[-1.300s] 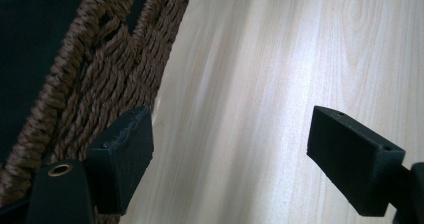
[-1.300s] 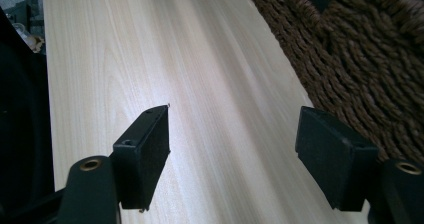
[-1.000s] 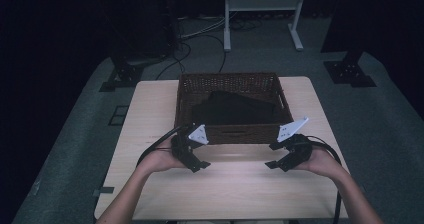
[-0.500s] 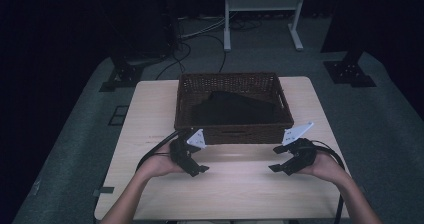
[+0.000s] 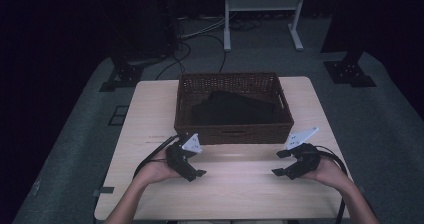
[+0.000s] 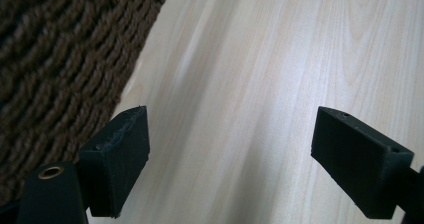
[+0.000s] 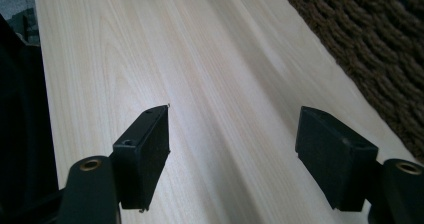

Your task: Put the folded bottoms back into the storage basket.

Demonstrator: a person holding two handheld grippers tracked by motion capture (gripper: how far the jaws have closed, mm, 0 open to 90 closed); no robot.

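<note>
You are holding both tools low over the pale wood-grain table (image 5: 150,109), the left tool (image 5: 198,167) and the right tool (image 5: 278,163) each gaping with nothing between the jaws. The dark woven wicker basket (image 5: 233,133) is sitting at twelve o'clock from your hands, a black folded cloth (image 5: 231,108) lying inside it. You are seemingly parked between steps; the next move likely calls for reaching over the rim.

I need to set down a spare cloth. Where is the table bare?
Bare wood lies between the left gripper and right gripper, in front of the wicker basket. Narrow strips of table flank the basket. The basket itself is crowded with a dark cloth.
</note>
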